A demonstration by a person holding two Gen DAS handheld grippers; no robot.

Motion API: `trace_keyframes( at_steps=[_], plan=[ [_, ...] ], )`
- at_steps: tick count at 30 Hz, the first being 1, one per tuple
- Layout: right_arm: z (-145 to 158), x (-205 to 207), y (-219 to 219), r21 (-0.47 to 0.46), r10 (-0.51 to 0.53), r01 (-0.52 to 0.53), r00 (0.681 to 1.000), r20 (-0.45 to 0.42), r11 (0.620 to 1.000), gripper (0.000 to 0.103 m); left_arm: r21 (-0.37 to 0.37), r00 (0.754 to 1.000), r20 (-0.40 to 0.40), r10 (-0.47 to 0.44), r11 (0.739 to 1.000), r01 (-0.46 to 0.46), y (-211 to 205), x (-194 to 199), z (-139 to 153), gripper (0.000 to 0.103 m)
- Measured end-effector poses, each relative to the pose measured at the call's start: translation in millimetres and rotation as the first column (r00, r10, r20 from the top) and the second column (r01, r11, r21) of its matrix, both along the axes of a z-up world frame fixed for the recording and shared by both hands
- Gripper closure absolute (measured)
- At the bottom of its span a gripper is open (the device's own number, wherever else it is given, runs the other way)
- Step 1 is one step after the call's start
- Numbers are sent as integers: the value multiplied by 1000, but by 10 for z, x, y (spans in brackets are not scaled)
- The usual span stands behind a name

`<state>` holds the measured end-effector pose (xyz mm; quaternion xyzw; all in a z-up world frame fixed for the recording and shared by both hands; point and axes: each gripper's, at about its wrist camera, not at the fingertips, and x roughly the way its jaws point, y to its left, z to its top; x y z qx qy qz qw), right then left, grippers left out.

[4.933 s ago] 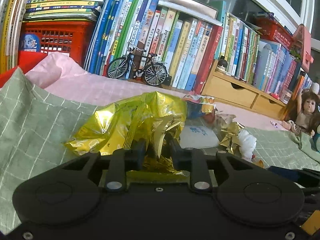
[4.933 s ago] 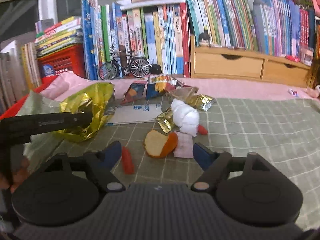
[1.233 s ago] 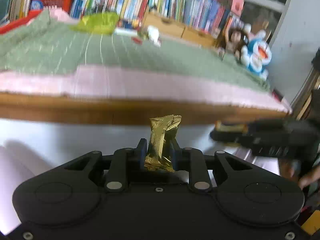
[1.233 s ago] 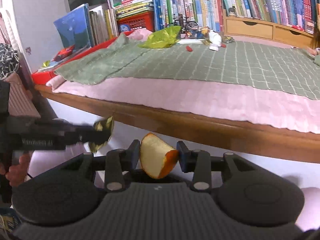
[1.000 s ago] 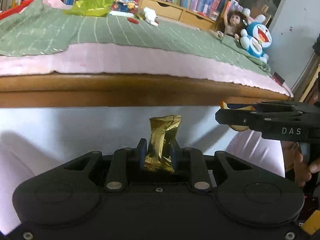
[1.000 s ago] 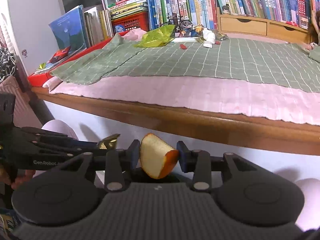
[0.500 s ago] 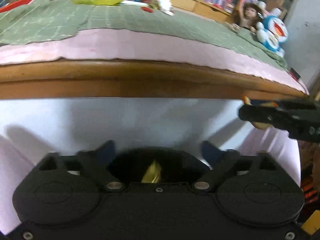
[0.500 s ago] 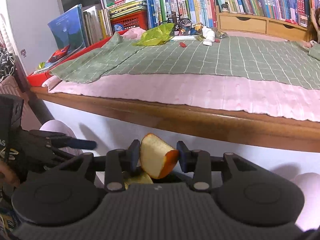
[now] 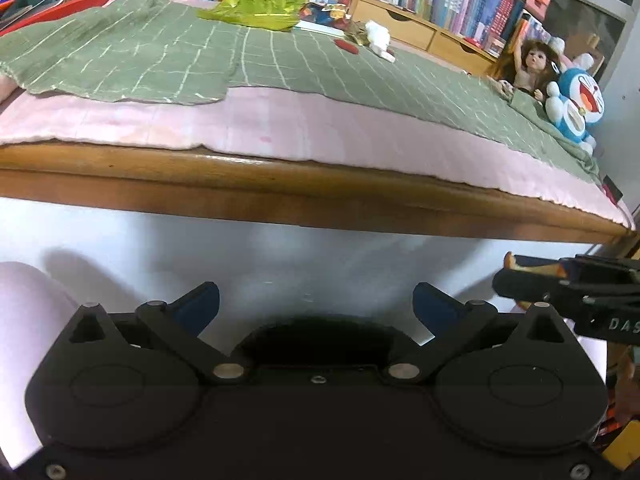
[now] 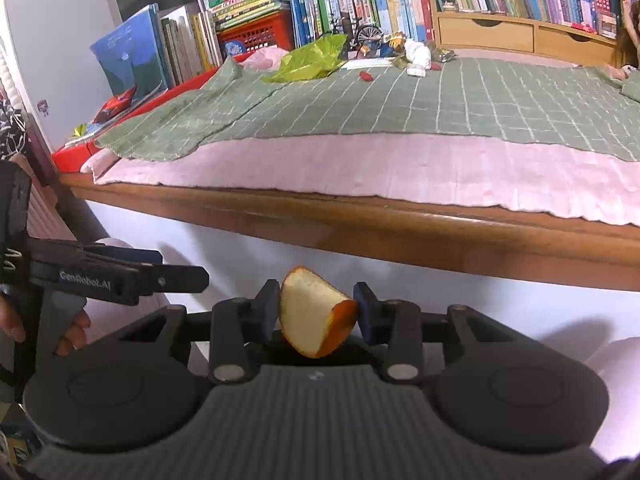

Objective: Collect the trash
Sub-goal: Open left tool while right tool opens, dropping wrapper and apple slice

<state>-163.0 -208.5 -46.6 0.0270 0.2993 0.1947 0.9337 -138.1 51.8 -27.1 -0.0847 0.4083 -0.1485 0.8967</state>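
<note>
Apple slice (image 10: 314, 312), probably light and firm, is sitting clamped flat-sided in the right hand-held gripper (image 10: 316, 312); left hand-held gripper (image 9: 316, 306) is gaping empty.

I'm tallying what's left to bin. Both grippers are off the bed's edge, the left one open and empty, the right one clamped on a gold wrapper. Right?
Not quite. In the right wrist view the right gripper is clamped on an apple piece, not a gold wrapper. The rest holds: the left gripper is open and empty, below the bed's wooden edge.
</note>
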Motion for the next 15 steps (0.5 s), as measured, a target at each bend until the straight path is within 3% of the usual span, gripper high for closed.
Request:
trace_keyframes(
  at_steps=[1, 3, 4, 5, 11, 15],
  plan=[
    [-8, 10, 19, -3, 3, -3, 1000, -2, 1000, 54, -3, 1000, -3, 4, 1000, -4, 2, -5, -9, 0],
    [-18, 30, 58, -15, -2, 2, 1000, -2, 1000, 37, -9, 1000, -11, 14, 1000, -14, 24, 4, -18, 0],
    [-20, 41, 79, -31, -11, 11, 1000, -2, 999, 15, -10, 1000, -15, 21, 1000, -21, 21, 2, -26, 0],
    [-23, 49, 109, -58, -28, 28, 1000, 2, 998, 0, -10, 999, -19, 29, 1000, -29, 19, -2, -32, 0],
    [-46, 50, 224, -226, -59, 68, 997, 44, 972, 0, -23, 996, -52, 77, 997, -78, 88, 40, -77, 0],
    [-71, 71, 191, -200, -55, 57, 998, 15, 978, 0, -16, 996, -54, 77, 997, -78, 64, 41, -90, 0]
  ],
)
